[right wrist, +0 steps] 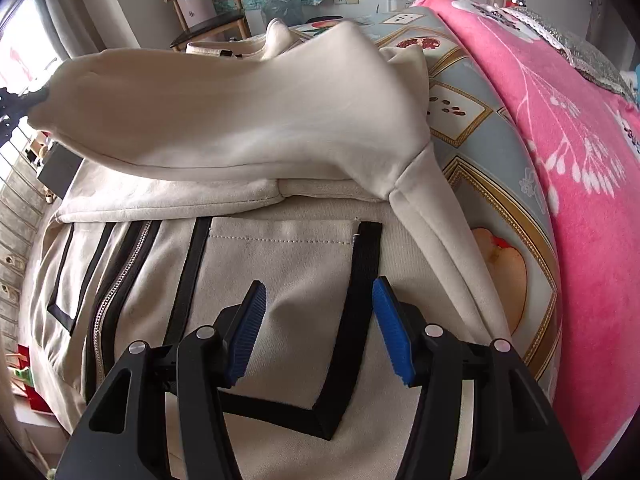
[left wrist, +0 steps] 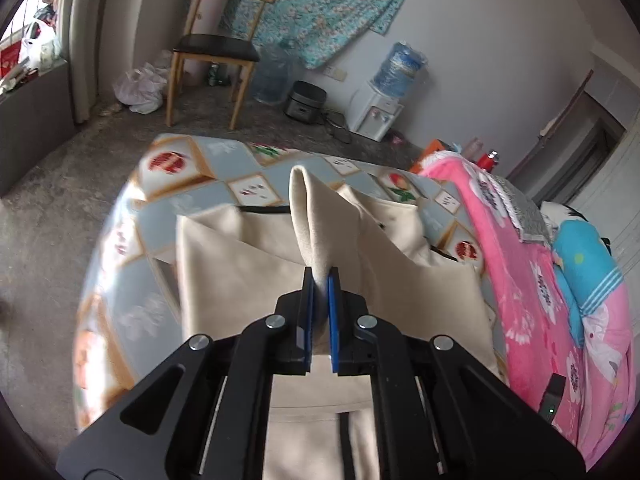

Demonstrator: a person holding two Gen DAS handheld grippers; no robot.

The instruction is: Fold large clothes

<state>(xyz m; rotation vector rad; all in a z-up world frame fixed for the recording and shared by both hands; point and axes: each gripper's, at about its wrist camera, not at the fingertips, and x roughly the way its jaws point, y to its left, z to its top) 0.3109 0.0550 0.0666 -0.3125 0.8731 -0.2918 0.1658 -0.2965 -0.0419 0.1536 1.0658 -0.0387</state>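
Observation:
A cream jacket (left wrist: 248, 264) with black trim and a zip lies spread on a bed. My left gripper (left wrist: 319, 280) is shut on a fold of its sleeve (left wrist: 308, 216), which rises in a loop above the body of the jacket. In the right wrist view the same sleeve (right wrist: 240, 120) stretches lifted across the jacket toward the left. My right gripper (right wrist: 318, 296) hovers open just above the jacket's front pocket (right wrist: 280, 264), with nothing between its blue pads (right wrist: 390, 328).
The bed carries a blue patterned sheet (left wrist: 168, 184) and a pink blanket (left wrist: 532, 304) along its right side. On the floor beyond stand a wooden chair (left wrist: 216, 48), a water dispenser (left wrist: 380, 112) and a rice cooker (left wrist: 304, 100).

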